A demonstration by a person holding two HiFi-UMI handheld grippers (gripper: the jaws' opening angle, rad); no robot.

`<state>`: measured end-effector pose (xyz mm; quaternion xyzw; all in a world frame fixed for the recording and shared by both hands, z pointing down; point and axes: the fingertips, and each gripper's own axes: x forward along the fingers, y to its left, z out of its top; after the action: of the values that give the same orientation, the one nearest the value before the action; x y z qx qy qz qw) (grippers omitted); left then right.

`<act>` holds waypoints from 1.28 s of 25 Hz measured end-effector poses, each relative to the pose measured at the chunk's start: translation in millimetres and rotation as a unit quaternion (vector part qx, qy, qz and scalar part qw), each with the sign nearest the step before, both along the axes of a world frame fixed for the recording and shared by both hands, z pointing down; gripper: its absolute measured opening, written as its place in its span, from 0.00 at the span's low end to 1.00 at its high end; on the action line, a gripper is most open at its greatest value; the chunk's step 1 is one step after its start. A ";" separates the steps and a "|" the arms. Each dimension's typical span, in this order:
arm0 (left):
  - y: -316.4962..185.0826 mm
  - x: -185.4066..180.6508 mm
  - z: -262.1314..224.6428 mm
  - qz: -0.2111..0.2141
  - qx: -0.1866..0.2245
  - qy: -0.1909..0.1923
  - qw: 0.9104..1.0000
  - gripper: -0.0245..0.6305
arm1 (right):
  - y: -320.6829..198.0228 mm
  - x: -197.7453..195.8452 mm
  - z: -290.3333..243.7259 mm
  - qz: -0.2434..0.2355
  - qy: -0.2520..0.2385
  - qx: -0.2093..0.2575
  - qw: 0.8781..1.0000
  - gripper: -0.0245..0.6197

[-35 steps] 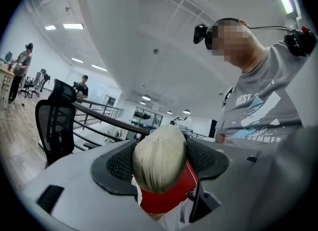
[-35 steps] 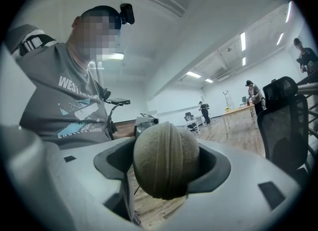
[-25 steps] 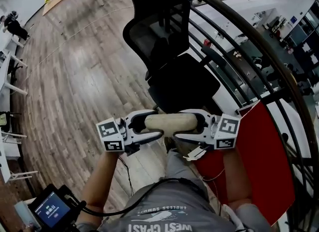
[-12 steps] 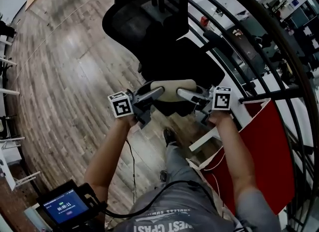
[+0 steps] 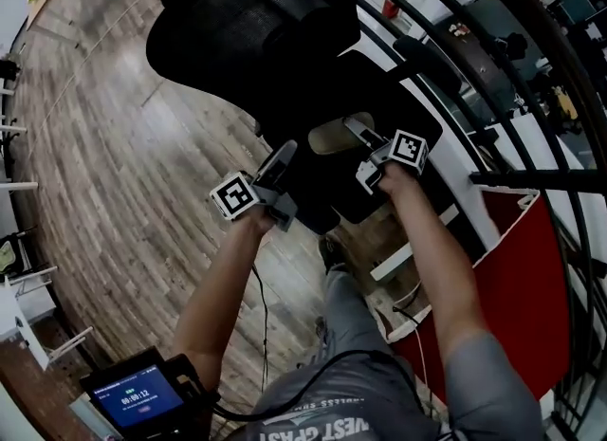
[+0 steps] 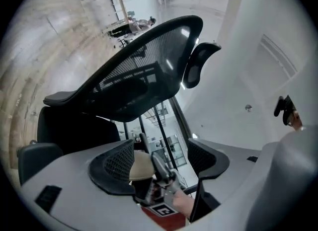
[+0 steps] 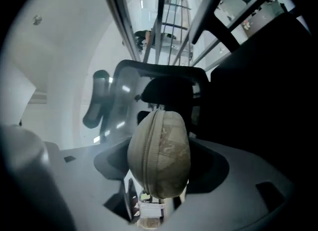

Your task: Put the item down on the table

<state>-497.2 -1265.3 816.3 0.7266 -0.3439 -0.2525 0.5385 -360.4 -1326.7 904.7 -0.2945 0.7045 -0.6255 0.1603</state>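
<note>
Right gripper [image 5: 358,140] jaws are seen closed on a beige pouch [image 7: 160,155]. The pouch is pressed from both sides and stands on end between the jaws, with its zip line running up the left half in the right gripper view. In the head view the pouch is held up in front of the black seat of an office chair [image 5: 256,22]. Whether it touches the seat cannot be told.

Left gripper [image 5: 280,166] jaws are spread apart and nothing is pressed between them. Through their gap, in the left gripper view, the right gripper and the rounded end of the pouch are seen farther off, with the chair's mesh back above. In the head view the left gripper is held just to the left of the pouch, pointed up toward the chair and apart from the pouch.

Both grippers are held out on bare forearms over a wood floor [image 5: 114,126]. A dark railing [image 5: 531,41] curves along the right side, and a red panel [image 5: 517,297] is set below it beside the right arm. A handheld screen [image 5: 142,396] is seen lit at the lower left, with a cable leading from it toward the person's grey shirt.
</note>
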 end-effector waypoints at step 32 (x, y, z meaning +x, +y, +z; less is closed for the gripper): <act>79.2 -36.0 -24.1 -0.045 0.015 0.023 0.999 0.54 | -25.0 62.2 173.8 0.049 0.318 -0.142 0.936 0.65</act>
<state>-533.2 -1186.2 792.2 0.7124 -0.3599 -0.2988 0.5232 -298.2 -1351.6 1078.5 -0.5318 0.6077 -0.5837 -0.0855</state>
